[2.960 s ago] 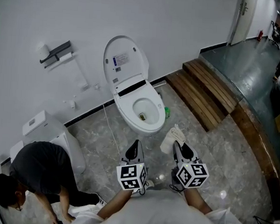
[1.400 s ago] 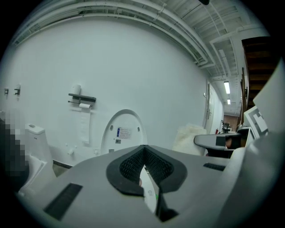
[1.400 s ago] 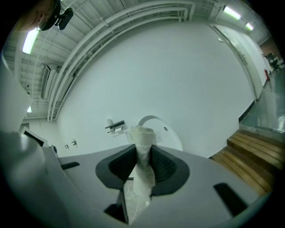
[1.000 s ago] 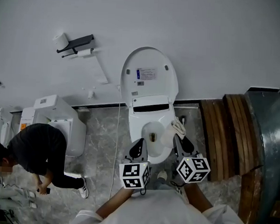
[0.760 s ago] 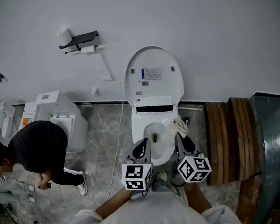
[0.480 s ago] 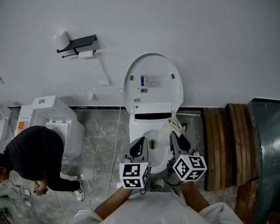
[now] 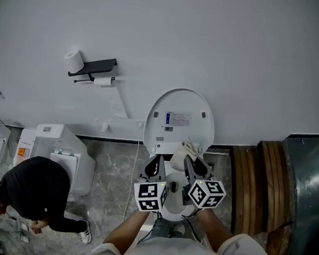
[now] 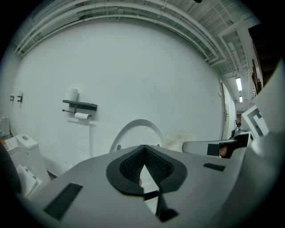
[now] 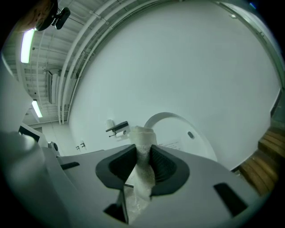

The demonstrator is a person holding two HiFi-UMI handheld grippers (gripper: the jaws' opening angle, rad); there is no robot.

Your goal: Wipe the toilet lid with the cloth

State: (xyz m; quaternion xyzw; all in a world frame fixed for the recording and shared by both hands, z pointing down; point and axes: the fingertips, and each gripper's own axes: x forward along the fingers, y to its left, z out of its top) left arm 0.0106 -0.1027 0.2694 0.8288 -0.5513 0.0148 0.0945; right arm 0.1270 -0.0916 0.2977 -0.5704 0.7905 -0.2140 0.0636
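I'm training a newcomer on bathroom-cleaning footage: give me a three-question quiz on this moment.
1. Which gripper holds the cloth? A) left B) right C) neither
2. True or false: the toilet lid is lowered flat.
3. Fill in: the jaws of the left gripper are ____.

Key:
1. B. The right gripper is shut on it.
2. False. It stands raised against the wall.
3. Shut, with nothing between them.
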